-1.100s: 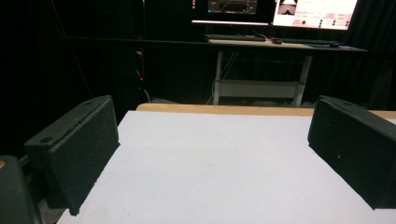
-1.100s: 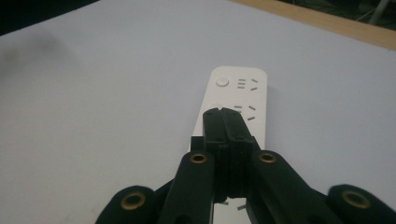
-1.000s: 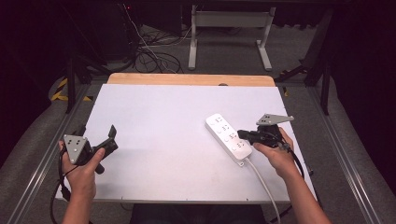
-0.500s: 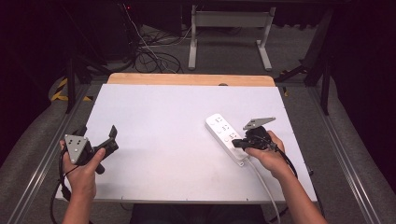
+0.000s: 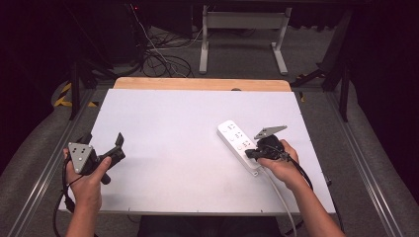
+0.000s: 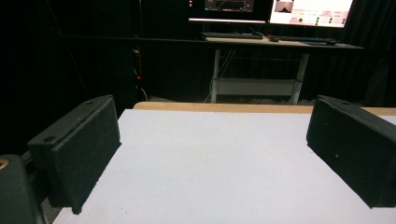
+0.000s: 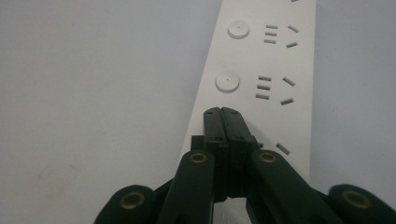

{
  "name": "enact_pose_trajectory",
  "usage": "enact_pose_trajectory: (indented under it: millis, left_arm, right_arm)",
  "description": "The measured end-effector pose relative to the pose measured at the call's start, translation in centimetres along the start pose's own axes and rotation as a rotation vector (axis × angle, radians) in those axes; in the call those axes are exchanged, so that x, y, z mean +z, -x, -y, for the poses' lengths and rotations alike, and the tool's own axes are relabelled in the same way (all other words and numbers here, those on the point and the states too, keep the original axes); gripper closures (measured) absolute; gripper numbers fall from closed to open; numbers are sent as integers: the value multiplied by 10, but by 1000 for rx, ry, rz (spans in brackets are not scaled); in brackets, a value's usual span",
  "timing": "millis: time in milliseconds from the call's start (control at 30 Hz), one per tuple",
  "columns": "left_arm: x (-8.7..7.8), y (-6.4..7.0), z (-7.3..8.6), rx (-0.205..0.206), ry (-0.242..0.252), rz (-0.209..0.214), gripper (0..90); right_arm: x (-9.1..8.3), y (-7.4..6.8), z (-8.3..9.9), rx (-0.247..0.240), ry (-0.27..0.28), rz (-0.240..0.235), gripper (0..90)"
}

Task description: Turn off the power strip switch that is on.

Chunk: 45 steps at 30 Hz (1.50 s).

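— On the right half of the white surface (image 5: 197,148), what are you doing?
— My right gripper (image 7: 222,114), jaws pressed together and empty, sits over the power strip (image 5: 238,144), at its near button.
— Advice?
— Probably press straight down, gently. My left gripper (image 5: 104,150) idles, jaws spread wide.

Table top (image 5: 188,148): smooth matt white sheet; bare pale wood strip (image 5: 197,83) along far edge. Power strip (image 7: 261,70): smooth white plastic, slight sheen. Left gripper (image 6: 210,154): jaw pads matt black, finely grainy, foam-like. Right gripper (image 7: 222,114): matt black plastic links, shiny brass-coloured rivets. Grey plate (image 5: 270,132) atop it: flat, metal-looking.
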State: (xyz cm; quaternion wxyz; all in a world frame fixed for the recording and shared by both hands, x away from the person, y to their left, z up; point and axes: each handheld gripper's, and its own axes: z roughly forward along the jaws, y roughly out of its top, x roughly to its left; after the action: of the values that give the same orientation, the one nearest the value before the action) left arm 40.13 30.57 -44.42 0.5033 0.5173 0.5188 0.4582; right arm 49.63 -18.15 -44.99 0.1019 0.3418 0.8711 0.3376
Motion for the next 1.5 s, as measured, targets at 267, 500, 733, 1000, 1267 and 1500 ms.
enact_pose_trajectory:
  millis: [267,500,733,1000,1267,1500]
  left_arm:
    - [0,0,0,1,1,2,35]
    - [-1,0,0,1,0,2,35]
    - [-1,0,0,-1,0,2,35]
    - [-1,0,1,-3,1,1,36]
    - [-1,0,1,-2,-1,1,36]
    - [-3,-2,0,-4,1,-3,36]
  right_arm:
    - [1,-2,0,-9,-4,1,900]
    - [1,-3,0,-2,-5,10,900]
    - [1,-3,0,6,-9,11,900]
    - [1,-4,0,4,-7,15,900]
    - [1,-4,1,6,-9,18,900]
    - [3,-5,3,16,5,26,900]
